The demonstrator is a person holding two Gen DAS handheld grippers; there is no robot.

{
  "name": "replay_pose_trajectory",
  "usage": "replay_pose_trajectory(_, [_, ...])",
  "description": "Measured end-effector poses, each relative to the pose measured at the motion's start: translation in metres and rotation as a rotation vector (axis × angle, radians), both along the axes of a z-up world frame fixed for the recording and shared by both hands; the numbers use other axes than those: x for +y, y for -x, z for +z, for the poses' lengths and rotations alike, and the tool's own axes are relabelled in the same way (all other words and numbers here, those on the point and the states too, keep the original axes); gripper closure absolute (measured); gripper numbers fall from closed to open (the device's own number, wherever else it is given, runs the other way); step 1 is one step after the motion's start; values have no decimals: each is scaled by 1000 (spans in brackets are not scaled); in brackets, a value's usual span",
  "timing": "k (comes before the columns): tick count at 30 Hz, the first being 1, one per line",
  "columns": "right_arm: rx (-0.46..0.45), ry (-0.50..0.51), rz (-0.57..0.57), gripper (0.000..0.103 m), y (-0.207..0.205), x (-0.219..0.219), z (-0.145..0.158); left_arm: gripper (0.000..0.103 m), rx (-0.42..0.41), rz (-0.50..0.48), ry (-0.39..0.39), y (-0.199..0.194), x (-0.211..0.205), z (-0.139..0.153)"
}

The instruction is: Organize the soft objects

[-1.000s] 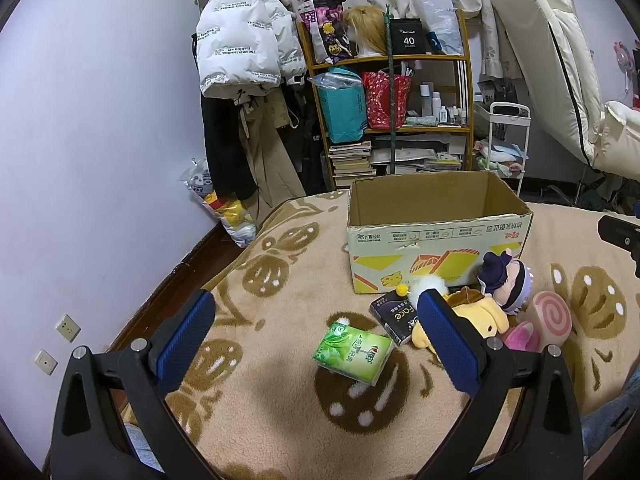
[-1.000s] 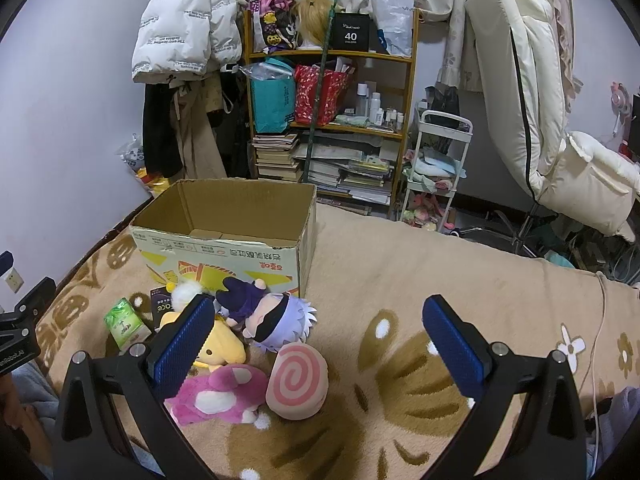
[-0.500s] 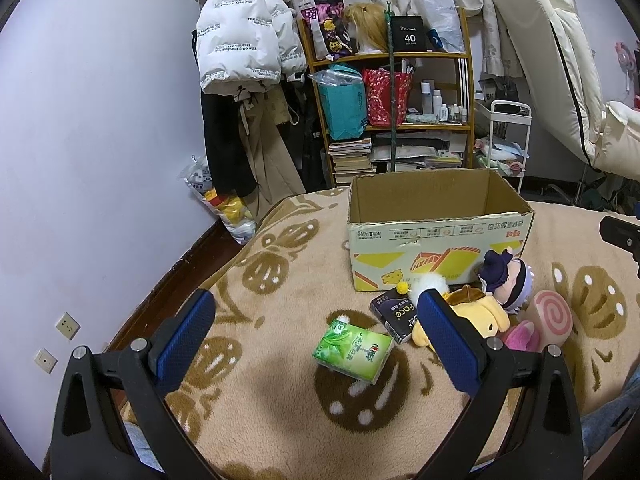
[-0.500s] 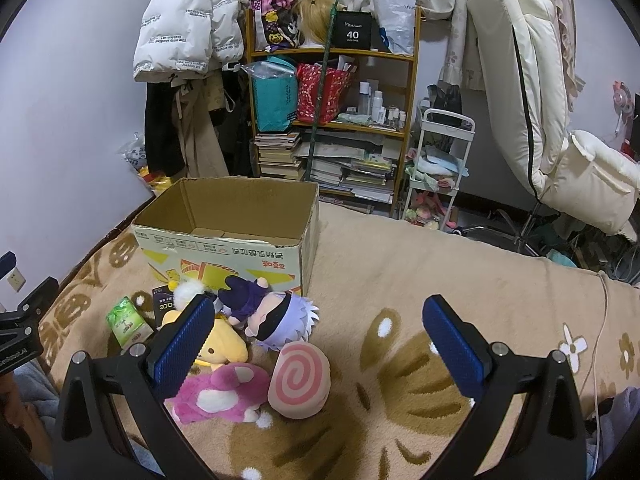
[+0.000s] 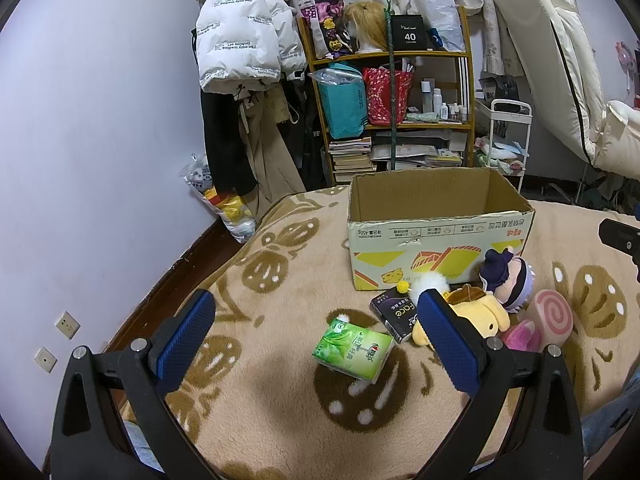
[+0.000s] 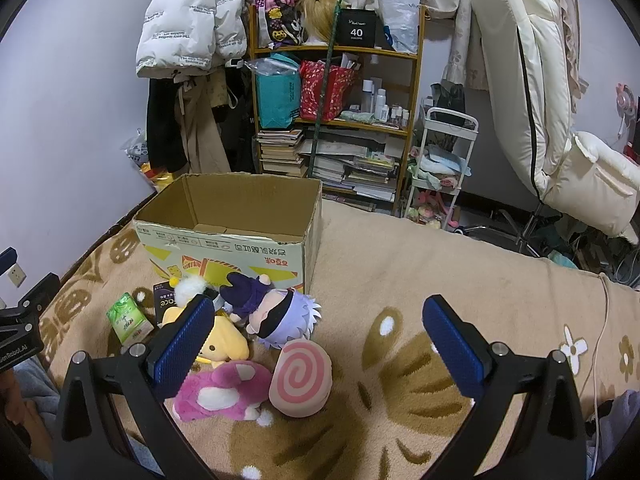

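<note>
Altogether four plush toys [image 6: 280, 316], two packets [image 5: 352, 350], one box [image 6: 228, 232]; both claws released.

Cluttered shelf [image 6: 336, 120], hanging puffer jacket [image 5: 236, 36]

The open cardboard box [image 6: 224, 248] stands upright on the blanket, flaps gone or folded in, its printed yellow front facing the toys. Just in front of that face lies a doll [image 6: 272, 312] with a purple hat and pale lilac hair, on its side, head away from the box. Beside it, nearer the box's left corner, lies a yellow plush [image 6: 224, 344], touching the doll. In front of the yellow plush lies a pink plush [image 6: 224, 392] with white patches. A pink swirl roll cushion [image 6: 300, 380] stands on edge, touching the pink plush, swirl face outward.
</note>
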State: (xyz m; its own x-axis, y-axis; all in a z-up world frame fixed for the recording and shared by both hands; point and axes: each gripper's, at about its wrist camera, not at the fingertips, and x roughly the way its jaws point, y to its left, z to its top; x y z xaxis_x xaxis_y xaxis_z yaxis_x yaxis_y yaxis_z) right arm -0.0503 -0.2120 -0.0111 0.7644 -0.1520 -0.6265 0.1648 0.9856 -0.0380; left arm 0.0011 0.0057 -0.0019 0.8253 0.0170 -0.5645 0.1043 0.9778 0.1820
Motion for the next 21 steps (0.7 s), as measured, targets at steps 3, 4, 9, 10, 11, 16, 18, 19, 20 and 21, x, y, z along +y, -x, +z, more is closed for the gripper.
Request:
replay_pose_trajectory(3, [2,4,-3,0,0,-1,0,3,2,2,3,0,0,0])
replay_pose_trajectory(4, [4,2,-4,0,-1,-2,0,3,5,0,3,0,0,0])
replay_pose_trajectory(9, [19,-1,-10,0,0,0,-2,3,25,-3,-5,-4,0,-4])
replay_pose_trajectory(10, [28,-1,-14,0,0,1,-3,3,30,-5,-4,-5,0,-5])
replay_pose_trajectory(11, [34,-2,-20,0,0,-3,-3,3,36,-4,-3,-6,0,-6])
replay_pose_trajectory(16, [45,-27,-17,0,-4,-14,1,3,66,-2,12,-16,2,-8])
replay_pose_trajectory(18, [55,-42,-13,0,-10,-18,3,3,77,-4,13,-18,2,-9])
replay_pose_trajectory(19, [62,-51,-13,0,-11,-19,3,3,82,-5,13,-21,2,-10])
replay_pose_trajectory(20, [68,-58,-10,0,-14,-21,3,3,86,-6,12,-23,2,-10])
replay_pose_trajectory(21, [75,-67,-6,0,-17,-22,3,3,90,-7,9,-26,1,-10])
